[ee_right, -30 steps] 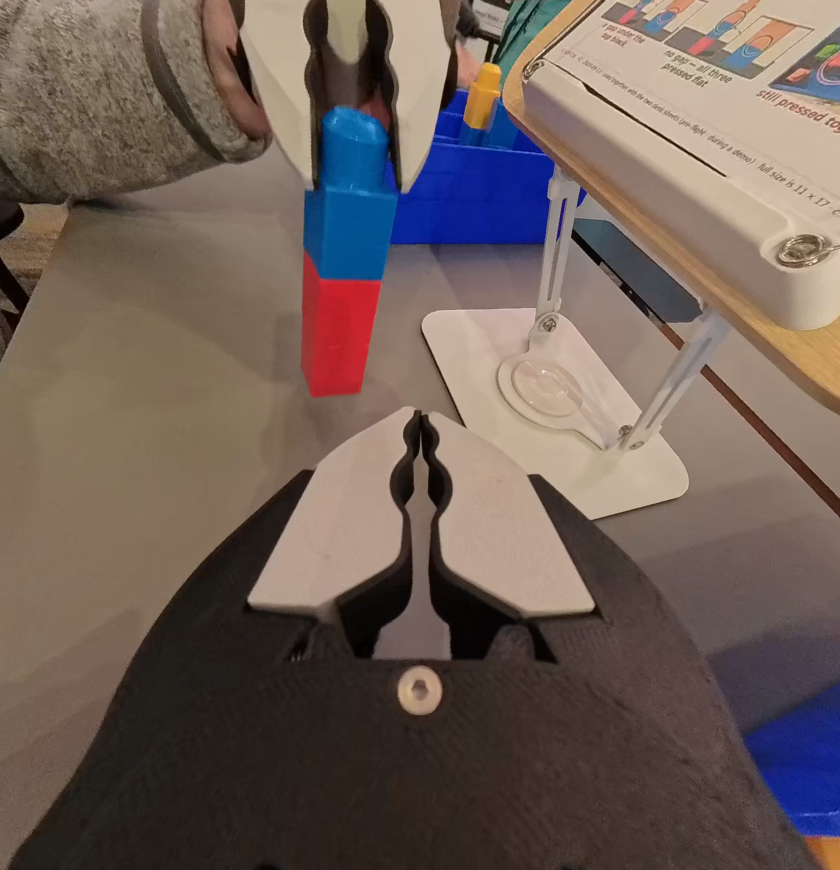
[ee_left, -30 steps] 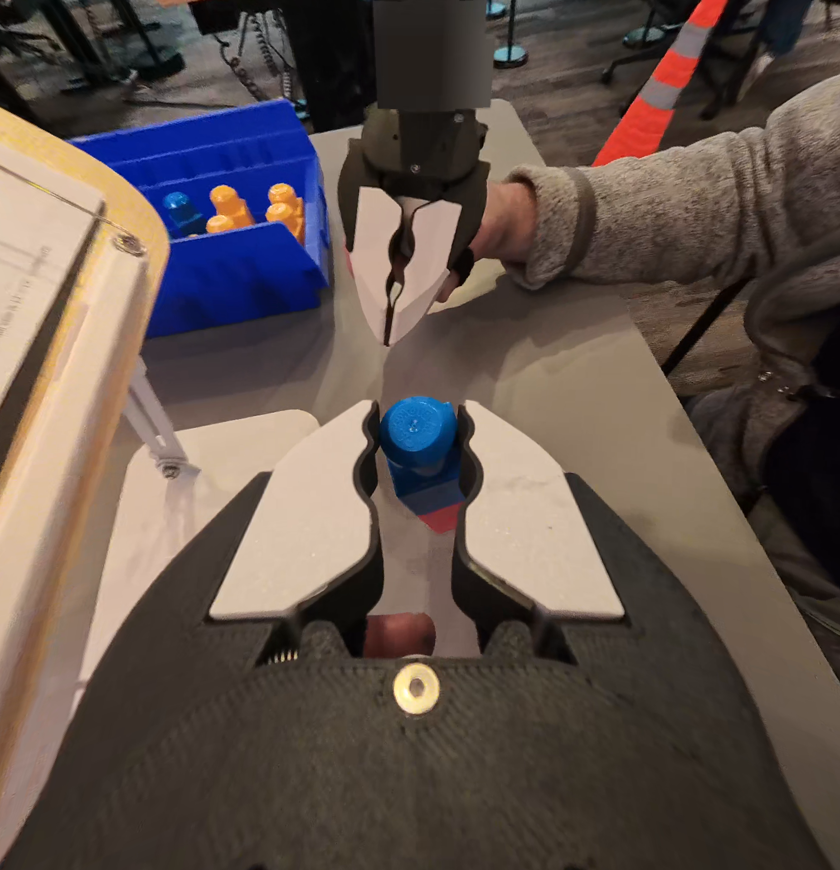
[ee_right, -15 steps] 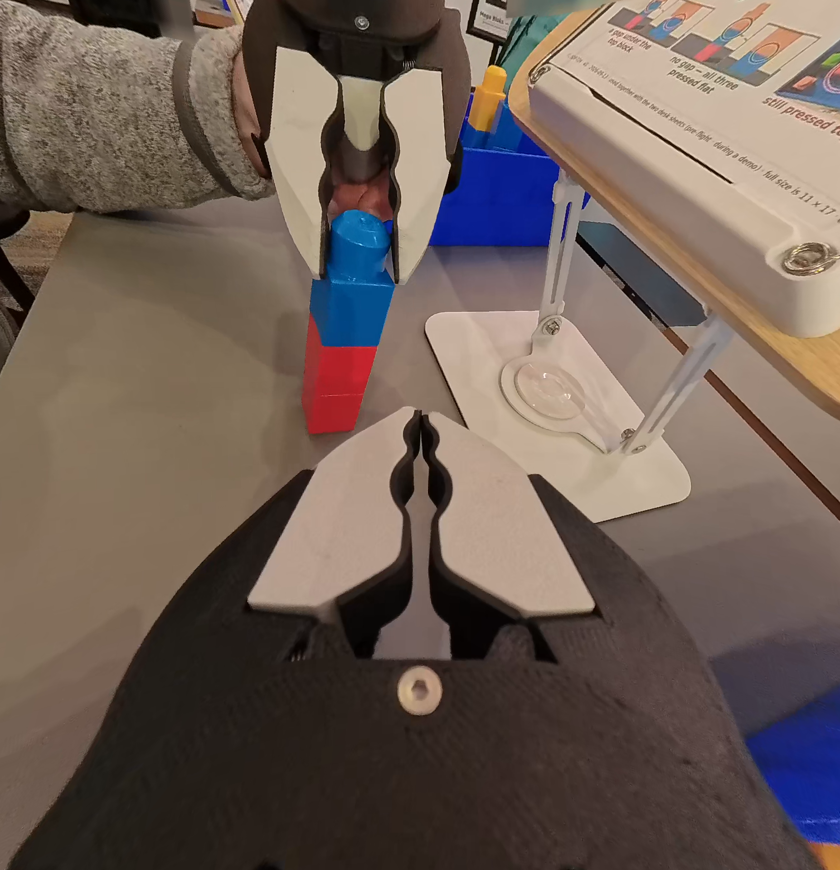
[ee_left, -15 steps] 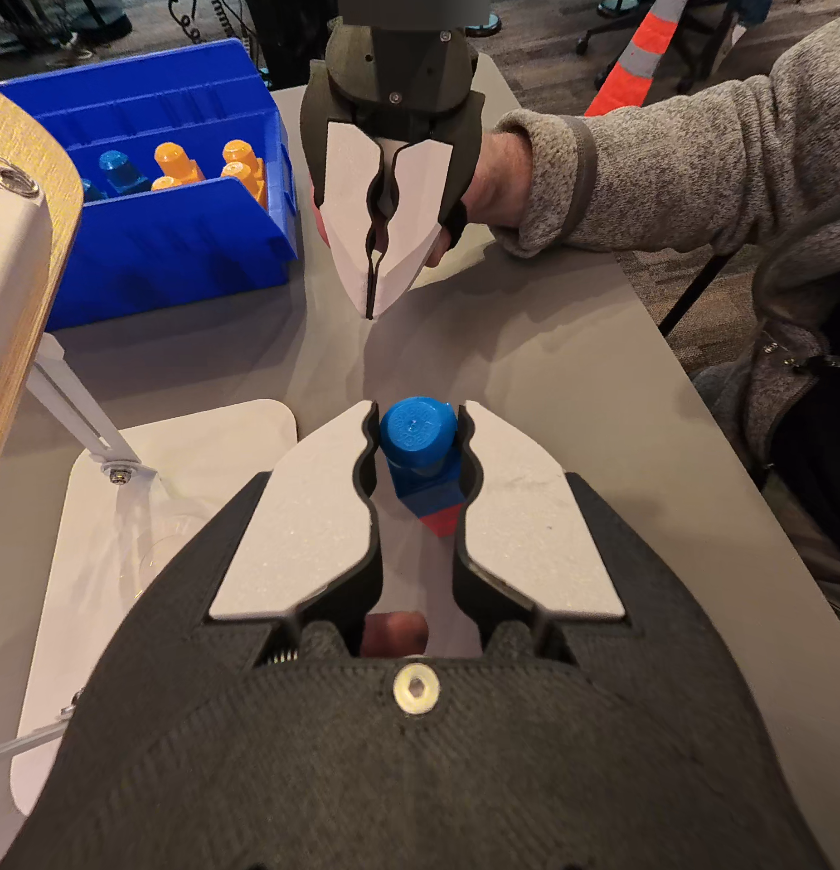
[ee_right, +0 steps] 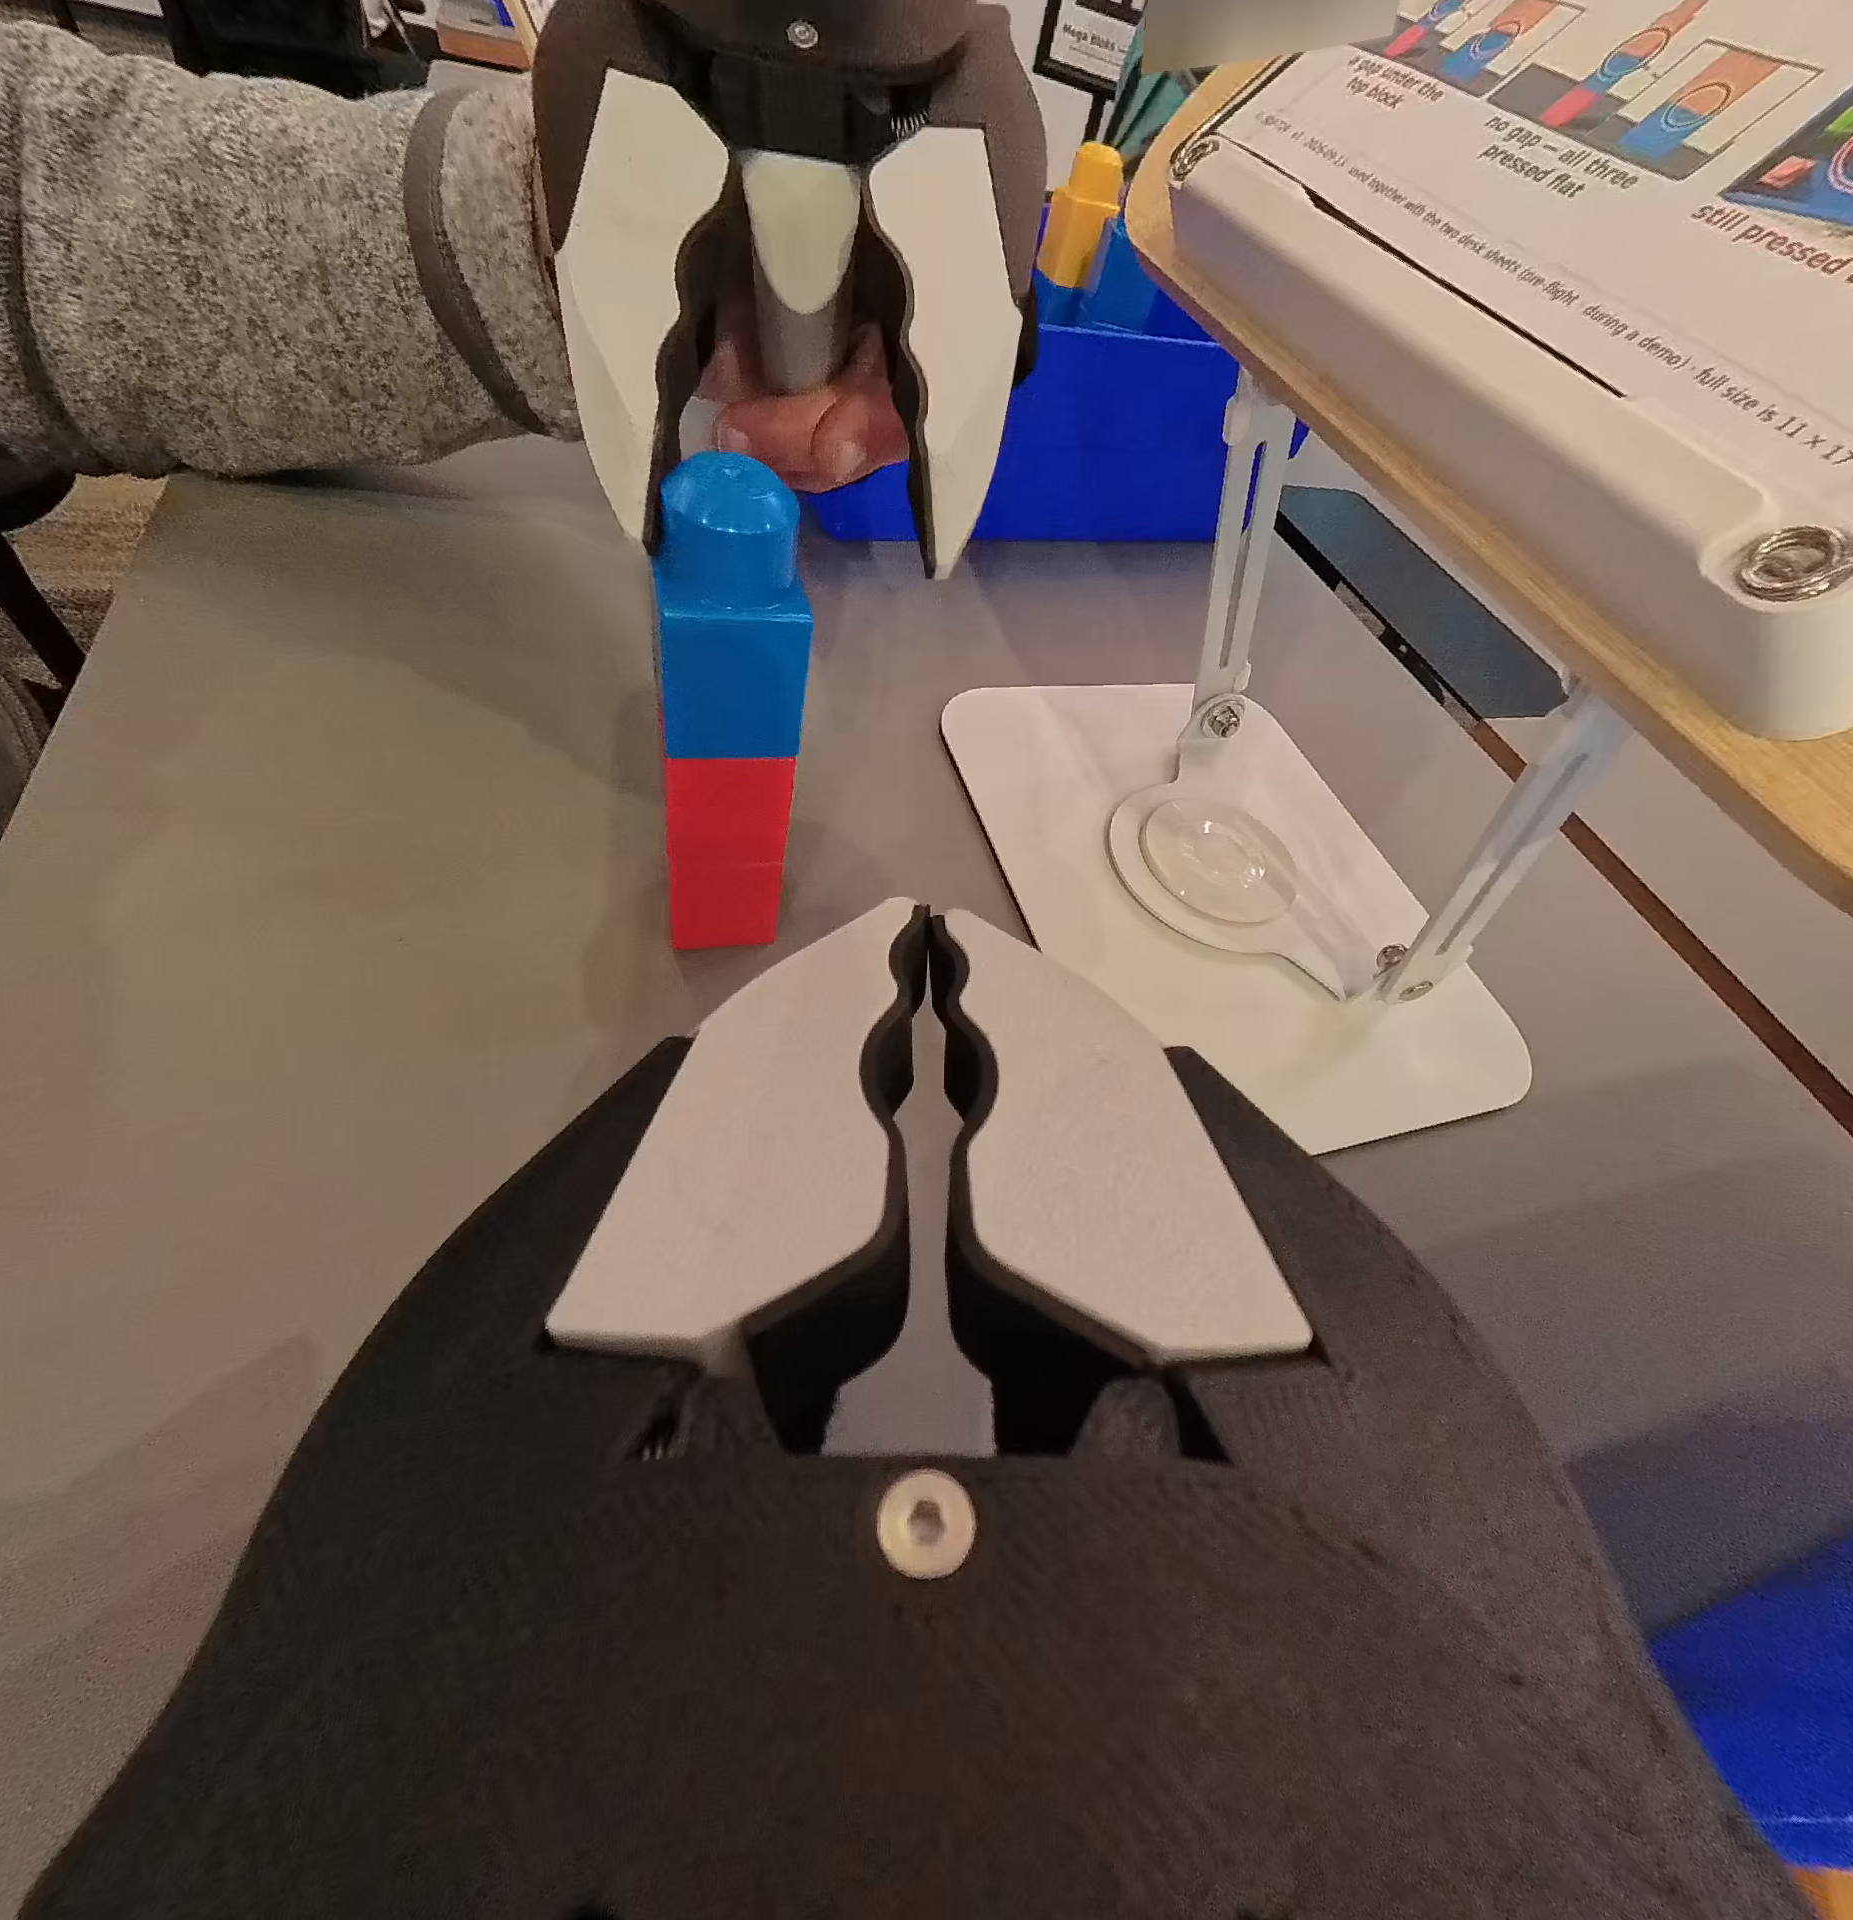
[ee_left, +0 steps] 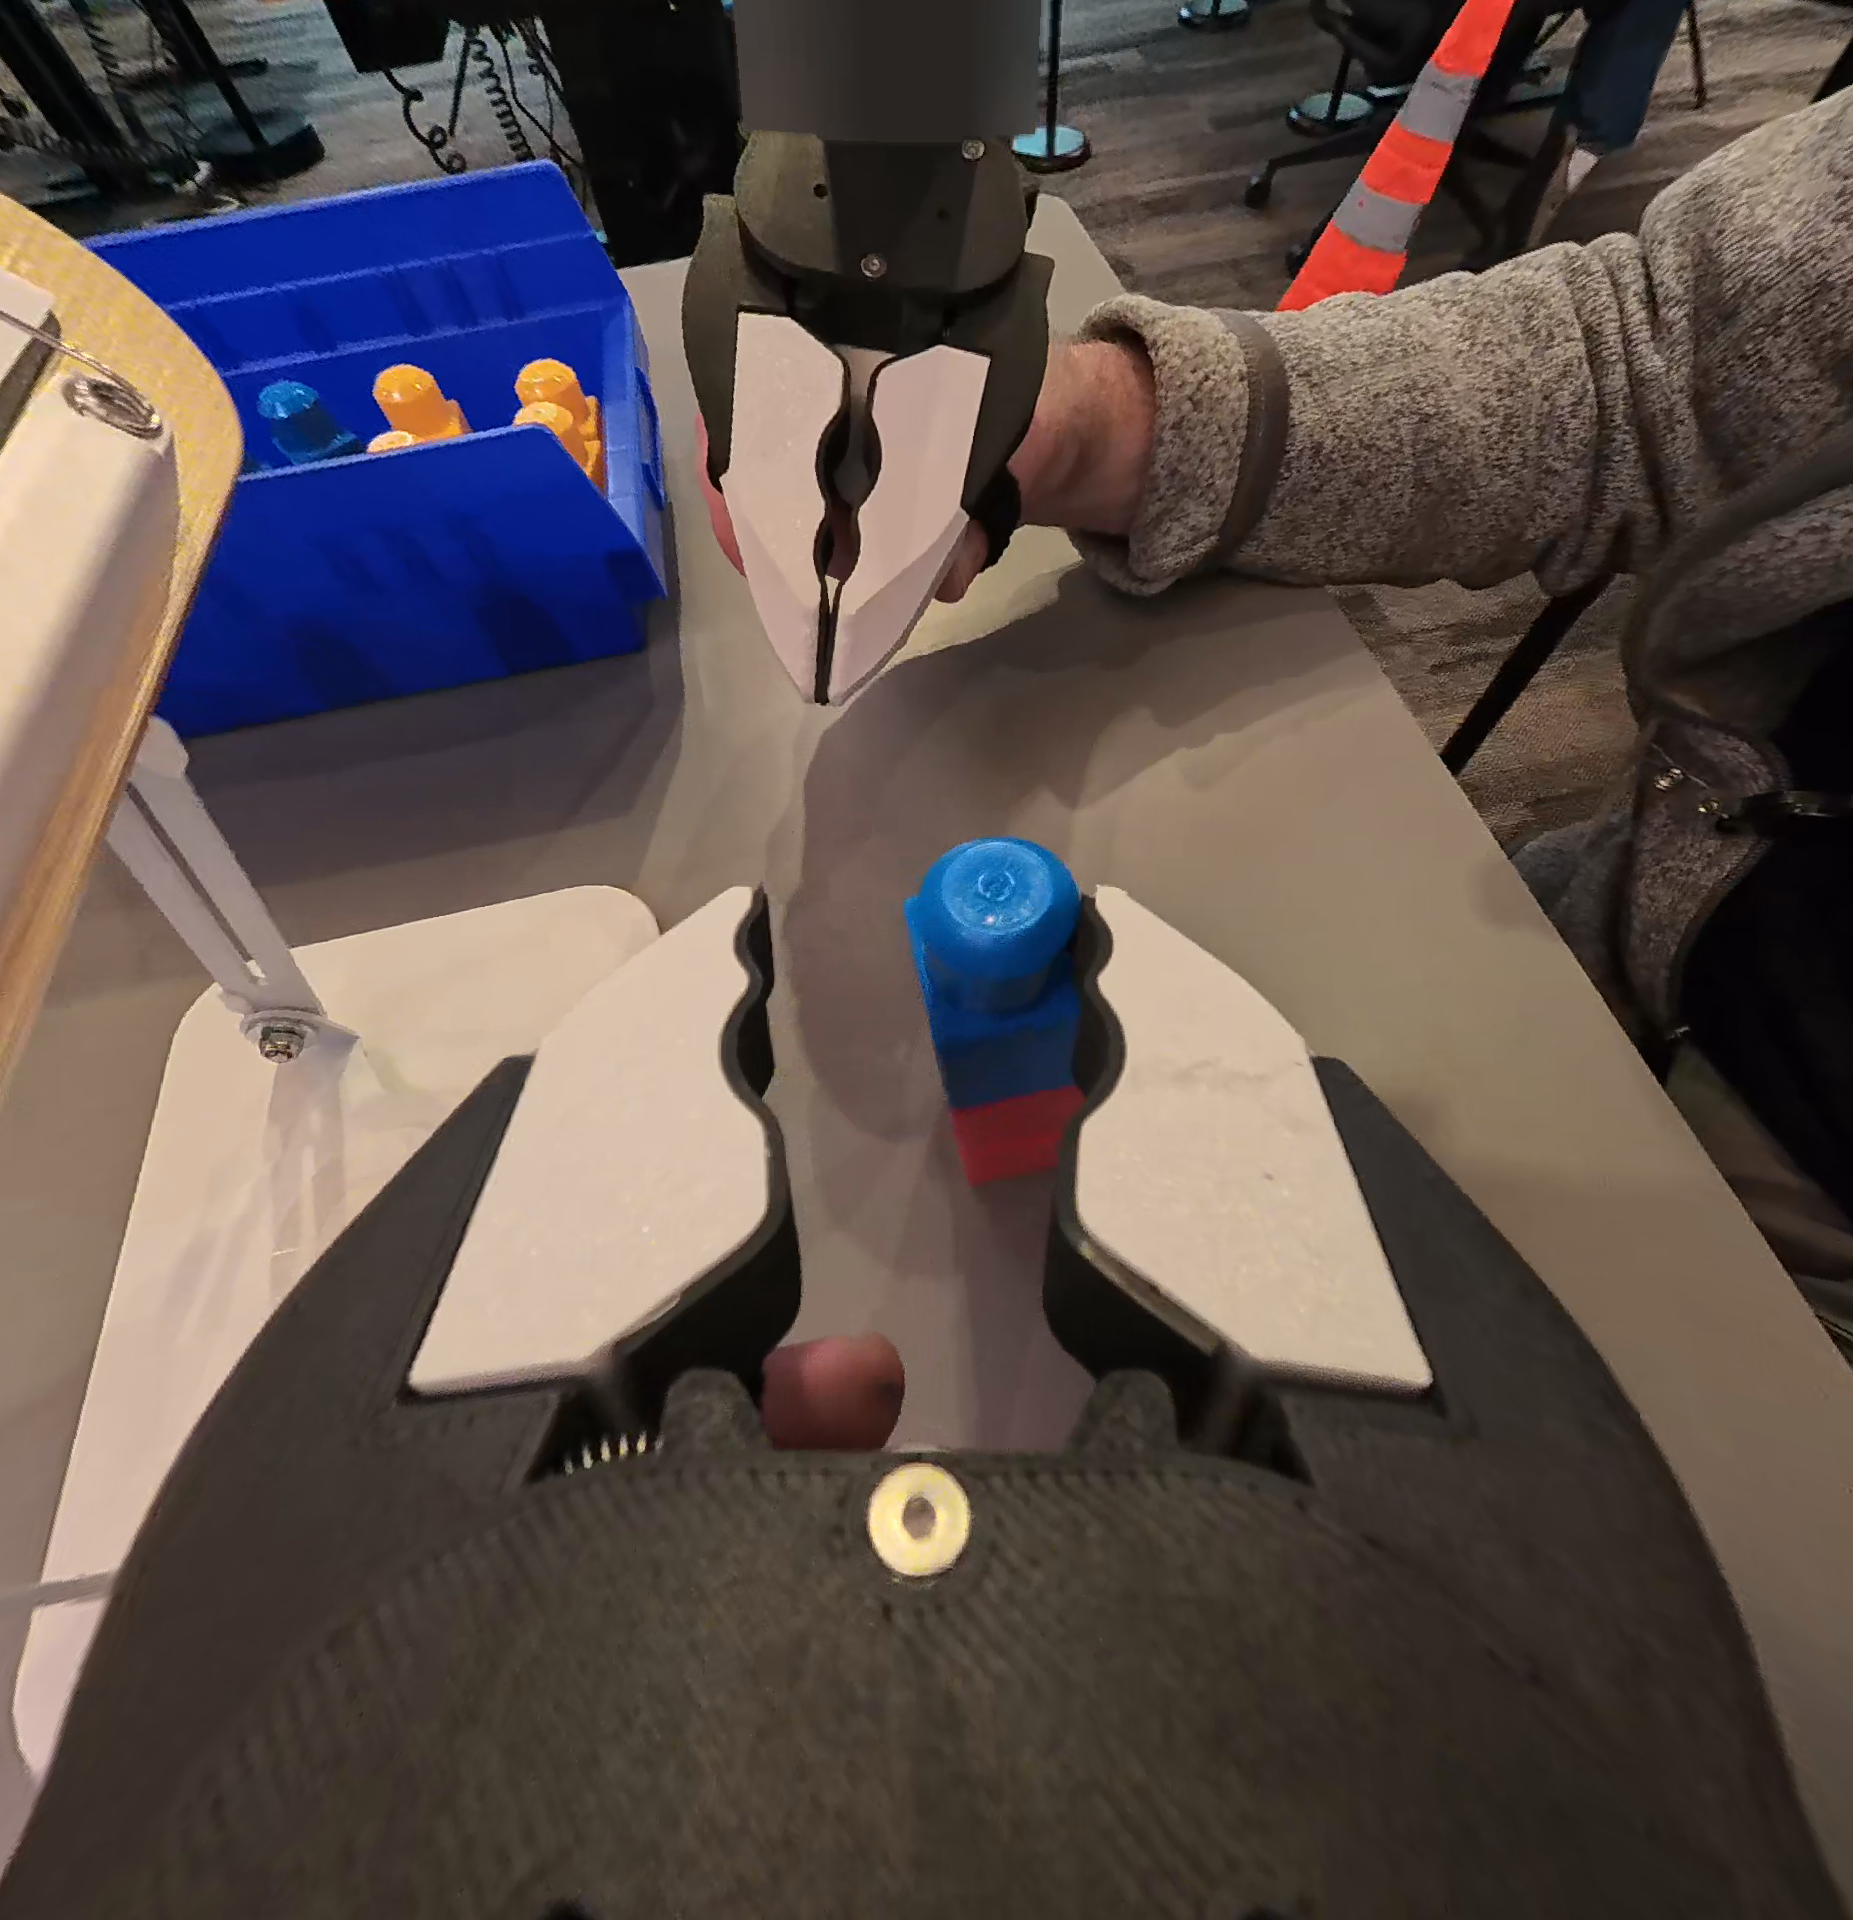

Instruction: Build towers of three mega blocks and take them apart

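- The left claw (ee_left: 922,925) stands open around the top of the tower (ee_right: 730,727). One pad (ee_left: 1093,966) is right beside the blue stud, maybe touching it, and the other pad is well apart from it, so nothing is gripped.
- The right claw (ee_right: 927,925) is closed with nothing between its pads. It hangs over the bench (ee_left: 1161,727) just in front of the tower's foot.
- The tower stands upright on the bench under the left claw: a blue block (ee_left: 995,977) on top and two red blocks (ee_right: 724,847) below. I judge that the build is finished and the release is the step in hand.
- To do this step well, I would lift the left claw straight up until both pads are above the stud. A move to the side can drag the stud with the near pad and tip the tower — it is tall and narrow.
- For taking apart, one claw should hold the red base low, and the other should pull the blue block upward along the tower's axis.
- Open room: the grey bench is free on the side of the left claw away from the stand.
- Edges: the white stand base (ee_right: 1234,914) lies near the tower. The sloping board (ee_right: 1524,416) hangs above it, and the blue bin (ee_left: 382,499) with spare blocks sits well beyond — keep the wrists away from those.
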### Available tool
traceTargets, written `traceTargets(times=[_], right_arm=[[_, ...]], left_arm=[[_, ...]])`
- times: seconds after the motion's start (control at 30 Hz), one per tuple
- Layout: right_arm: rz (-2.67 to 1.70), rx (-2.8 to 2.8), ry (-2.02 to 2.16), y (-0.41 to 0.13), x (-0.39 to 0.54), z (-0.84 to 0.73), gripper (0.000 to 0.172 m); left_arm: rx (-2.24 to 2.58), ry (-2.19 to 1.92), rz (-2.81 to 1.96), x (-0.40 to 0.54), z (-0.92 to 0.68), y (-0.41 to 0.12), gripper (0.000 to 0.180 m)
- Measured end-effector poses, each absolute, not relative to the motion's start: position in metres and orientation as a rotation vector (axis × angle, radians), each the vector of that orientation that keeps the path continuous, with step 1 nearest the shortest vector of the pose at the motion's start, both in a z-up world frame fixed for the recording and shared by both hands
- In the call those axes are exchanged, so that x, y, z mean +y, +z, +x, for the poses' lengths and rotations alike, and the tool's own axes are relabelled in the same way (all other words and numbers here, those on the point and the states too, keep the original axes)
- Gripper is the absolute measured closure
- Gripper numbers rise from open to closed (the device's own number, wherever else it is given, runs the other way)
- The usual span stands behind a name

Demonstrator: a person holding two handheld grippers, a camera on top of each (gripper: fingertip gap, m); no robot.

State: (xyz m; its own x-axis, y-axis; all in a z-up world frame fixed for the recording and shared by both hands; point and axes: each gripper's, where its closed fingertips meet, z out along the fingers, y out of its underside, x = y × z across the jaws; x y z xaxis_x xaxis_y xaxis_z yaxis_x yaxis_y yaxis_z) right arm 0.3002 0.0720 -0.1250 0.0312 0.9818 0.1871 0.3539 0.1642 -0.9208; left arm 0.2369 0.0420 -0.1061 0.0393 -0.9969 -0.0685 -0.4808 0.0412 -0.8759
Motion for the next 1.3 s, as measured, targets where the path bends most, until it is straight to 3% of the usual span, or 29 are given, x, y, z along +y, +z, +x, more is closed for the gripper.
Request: traceTargets(times=[0.6, 0.93, 1.03, 1.1, 1.17, 1.3], right_arm=[[-1.354, -1.485, 0.836, -0.125, 0.073, 0.301, 0.172], [-1.351, -1.491, 0.832, -0.125, 0.072, 0.301, 0.172], [-1.345, -1.486, 0.837, -0.123, 0.071, 0.301, 0.172], [-1.339, -1.485, 0.846, -0.122, 0.070, 0.301, 0.172], [-1.333, -1.478, 0.890, -0.119, 0.067, 0.299, 0.169], [-1.305, -1.474, 0.932, -0.105, 0.058, 0.289, 0.147]], left_arm=[[1.481, -0.864, -1.578, 0.031, 0.218, -0.109, 0.115], [1.522, -0.805, -1.788, 0.024, 0.230, -0.192, 0.103], [1.542, -0.791, -1.827, 0.027, 0.233, -0.206, 0.114], [1.563, -0.824, -1.836, 0.025, 0.235, -0.210, 0.143], [1.534, -0.799, -1.838, 0.031, 0.236, -0.208, 0.144], [1.583, -0.708, -1.859, 0.036, 0.236, -0.201, 0.145]])
